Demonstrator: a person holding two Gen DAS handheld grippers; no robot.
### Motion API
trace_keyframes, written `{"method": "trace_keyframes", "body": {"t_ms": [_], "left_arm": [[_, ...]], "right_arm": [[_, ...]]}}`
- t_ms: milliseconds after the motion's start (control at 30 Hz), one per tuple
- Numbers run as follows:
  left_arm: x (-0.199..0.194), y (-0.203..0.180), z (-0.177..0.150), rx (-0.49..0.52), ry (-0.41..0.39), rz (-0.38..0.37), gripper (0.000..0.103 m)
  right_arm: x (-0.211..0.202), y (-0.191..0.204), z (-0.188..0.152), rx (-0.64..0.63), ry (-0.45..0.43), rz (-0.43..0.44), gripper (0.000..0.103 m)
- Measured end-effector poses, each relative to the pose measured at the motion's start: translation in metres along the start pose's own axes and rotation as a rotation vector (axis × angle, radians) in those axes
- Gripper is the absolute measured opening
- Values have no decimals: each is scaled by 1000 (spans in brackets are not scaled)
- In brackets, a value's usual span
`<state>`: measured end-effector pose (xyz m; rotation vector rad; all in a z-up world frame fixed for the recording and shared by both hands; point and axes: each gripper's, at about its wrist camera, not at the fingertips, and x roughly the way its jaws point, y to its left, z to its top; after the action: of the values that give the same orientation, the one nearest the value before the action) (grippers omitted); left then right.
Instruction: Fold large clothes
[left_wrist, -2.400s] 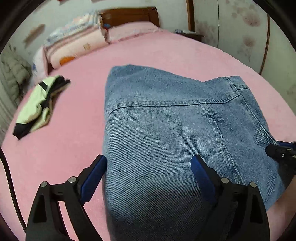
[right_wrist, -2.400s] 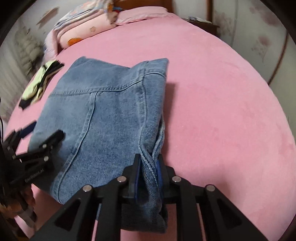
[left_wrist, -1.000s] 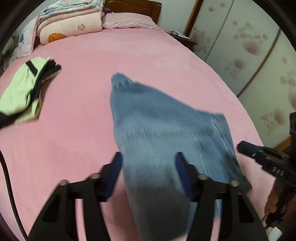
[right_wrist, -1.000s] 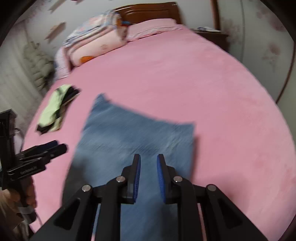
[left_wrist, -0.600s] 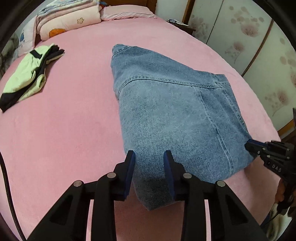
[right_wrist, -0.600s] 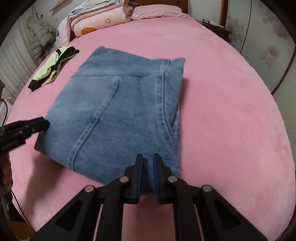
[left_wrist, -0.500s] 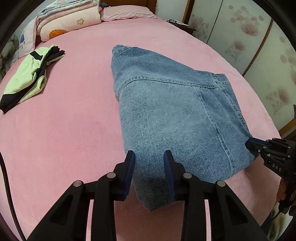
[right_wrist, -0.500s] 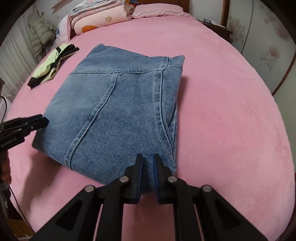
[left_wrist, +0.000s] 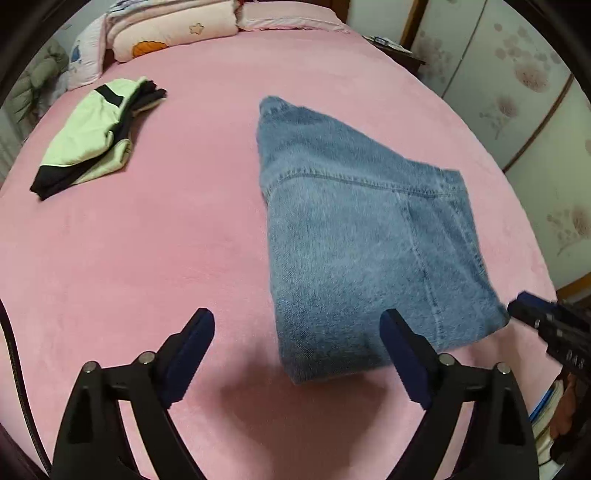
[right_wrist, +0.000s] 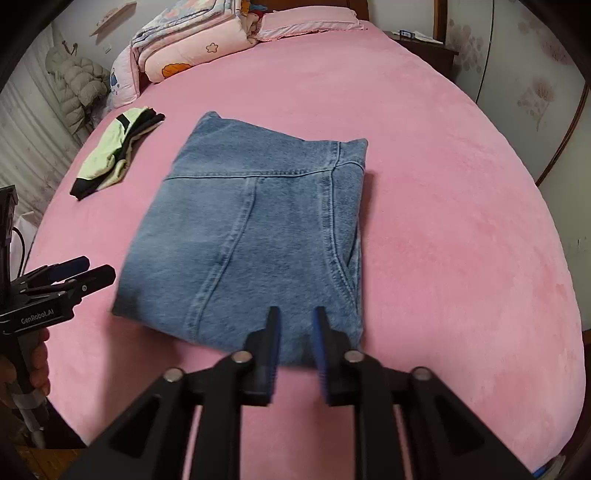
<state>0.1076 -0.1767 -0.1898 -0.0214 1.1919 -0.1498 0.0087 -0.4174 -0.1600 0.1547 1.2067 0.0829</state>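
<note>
jeans (right_wrist: 255, 236): folded, flat on pink bed (right_wrist: 461, 229), near edge | left tool (left_wrist: 295, 350): jaws opening wide, nothing gripped | right tool (right_wrist: 295, 332): jaws opening, off the denim | green-black garment (left_wrist: 88, 147): far left

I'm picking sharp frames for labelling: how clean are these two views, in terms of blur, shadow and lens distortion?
Left wrist view: the folded jeans look soft with motion blur, a gripper shadow falls on the pink bedspread near the lens, and the fisheye bows the bed edges. Right wrist view: the denim seams read more crisply, but the right gripper is smeared as its jaws open; dark vignette in the corners.
</note>
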Motion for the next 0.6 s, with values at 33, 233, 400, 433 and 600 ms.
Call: {"method": "trace_keyframes", "body": {"t_ms": [33, 233, 400, 433, 600], "left_arm": [[-6, 0, 1, -17, 3, -5, 96], [-32, 3, 5, -65, 8, -40, 102], [-47, 9, 12, -104, -9, -92, 102], [-48, 10, 14, -108, -13, -100, 102], [-55, 11, 27, -111, -90, -137, 102]], "right_arm": [[-6, 1, 0, 17, 1, 9, 41], [-39, 9, 2, 46, -47, 22, 57], [-60, 11, 10, 52, -81, 61, 60], [-65, 11, 12, 53, -99, 76, 60], [-71, 1, 26, 85, -144, 210, 81]]}}
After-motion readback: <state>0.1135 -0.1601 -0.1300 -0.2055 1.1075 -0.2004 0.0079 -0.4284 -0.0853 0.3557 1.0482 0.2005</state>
